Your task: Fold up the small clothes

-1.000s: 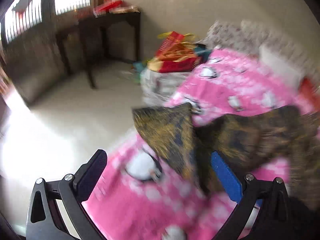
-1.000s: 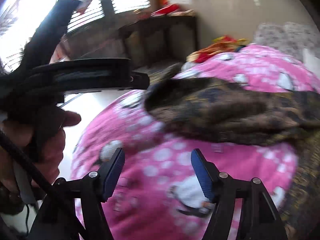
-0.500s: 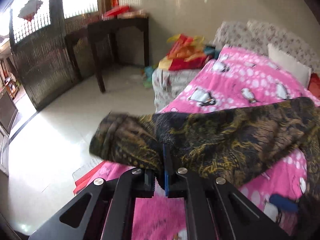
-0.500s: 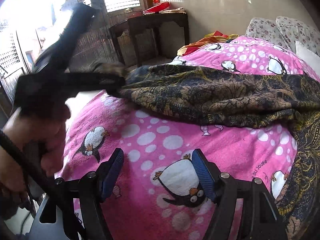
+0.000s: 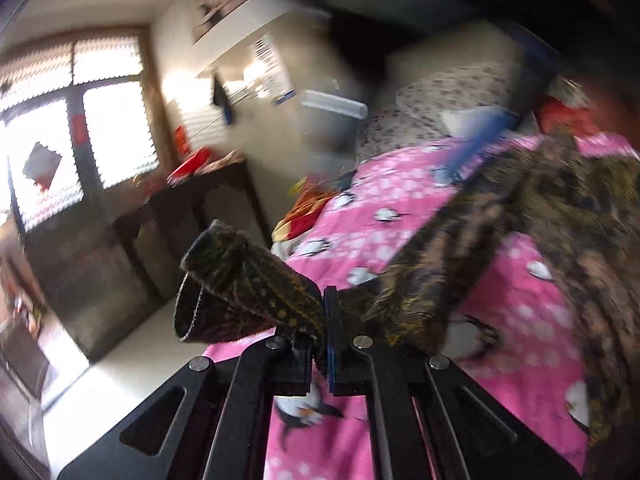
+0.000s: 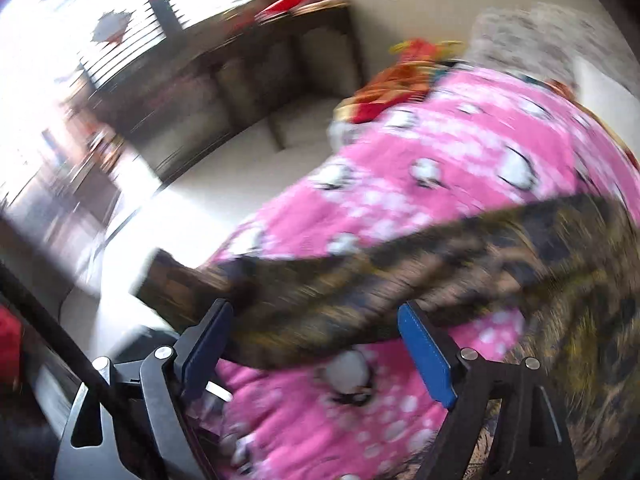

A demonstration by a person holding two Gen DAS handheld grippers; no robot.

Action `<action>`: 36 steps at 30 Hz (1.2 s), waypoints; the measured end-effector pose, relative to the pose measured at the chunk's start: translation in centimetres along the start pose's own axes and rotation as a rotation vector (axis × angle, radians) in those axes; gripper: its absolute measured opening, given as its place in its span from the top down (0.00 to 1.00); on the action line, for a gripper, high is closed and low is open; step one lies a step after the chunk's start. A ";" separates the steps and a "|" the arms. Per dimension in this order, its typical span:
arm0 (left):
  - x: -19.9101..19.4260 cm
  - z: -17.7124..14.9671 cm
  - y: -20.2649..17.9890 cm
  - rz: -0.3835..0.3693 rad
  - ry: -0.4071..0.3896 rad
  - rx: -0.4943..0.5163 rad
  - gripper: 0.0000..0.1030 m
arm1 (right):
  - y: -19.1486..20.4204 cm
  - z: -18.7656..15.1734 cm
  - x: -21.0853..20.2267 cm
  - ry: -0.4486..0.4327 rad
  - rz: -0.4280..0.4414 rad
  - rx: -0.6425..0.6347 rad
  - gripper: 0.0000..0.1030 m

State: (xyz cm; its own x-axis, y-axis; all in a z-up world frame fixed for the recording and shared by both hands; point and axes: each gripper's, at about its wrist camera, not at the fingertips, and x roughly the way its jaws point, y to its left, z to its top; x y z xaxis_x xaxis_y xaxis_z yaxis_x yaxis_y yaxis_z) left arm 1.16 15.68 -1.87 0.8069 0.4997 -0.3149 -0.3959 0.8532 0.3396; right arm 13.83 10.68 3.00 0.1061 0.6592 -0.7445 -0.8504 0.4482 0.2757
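A dark garment with a gold pattern (image 5: 460,248) lies stretched across the pink penguin blanket (image 5: 520,340) on the bed. My left gripper (image 5: 326,320) is shut on one end of the garment and holds it lifted, its rolled tip sticking out to the left. In the right wrist view the same garment (image 6: 400,280) hangs across just in front of my right gripper (image 6: 316,344), which is open with the cloth between and above its blue pads (image 6: 424,356). The view is blurred.
A dark wooden table (image 5: 192,216) stands by the window beyond the bed's left edge. A red and yellow cloth pile (image 5: 308,216) lies at the bed's far corner. Patterned pillows (image 5: 440,100) sit at the head. Pale floor (image 6: 224,168) lies left of the bed.
My left gripper closed on the garment's end and has lifted and tilted it upward. My right gripper has moved up to the raised cloth and stays open.
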 end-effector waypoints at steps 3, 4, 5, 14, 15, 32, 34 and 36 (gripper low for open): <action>-1.6 -0.2 -2.2 -0.021 -0.070 0.122 0.96 | 2.6 0.6 0.4 0.062 0.125 -0.129 0.13; -2.0 -0.2 -2.9 -0.016 -0.103 0.173 0.96 | 3.0 0.8 0.6 0.072 0.109 -0.158 0.13; -2.5 -0.2 -3.6 -0.009 -0.140 0.230 0.96 | 3.4 0.8 0.6 0.088 0.089 -0.181 0.13; -5.7 1.8 -10.7 -0.090 -0.295 0.459 0.96 | 1.1 -1.3 -4.3 0.182 -0.130 -0.267 0.13; -6.1 1.8 -11.2 -0.107 -0.292 0.457 0.96 | 0.5 -1.9 -4.6 0.193 -0.140 -0.257 0.13; -4.4 8.5 -16.5 -0.117 -0.161 0.328 0.95 | -9.8 -1.8 -12.9 -0.045 -0.239 0.035 0.96; -2.7 10.9 -15.5 -0.088 -0.132 0.277 0.95 | -10.4 0.7 -14.8 -0.112 -0.277 0.048 0.96; -0.9 13.6 -13.6 -0.107 -0.101 0.196 0.95 | -11.1 2.7 -16.9 -0.173 -0.309 0.074 0.96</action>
State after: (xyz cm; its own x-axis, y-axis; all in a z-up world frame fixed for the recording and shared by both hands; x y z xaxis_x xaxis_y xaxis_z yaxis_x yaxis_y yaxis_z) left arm 11.79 1.56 5.84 0.8834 0.3822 -0.2712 -0.2211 0.8501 0.4779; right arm 22.87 -3.74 14.16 0.4429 0.5755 -0.6875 -0.7259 0.6803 0.1019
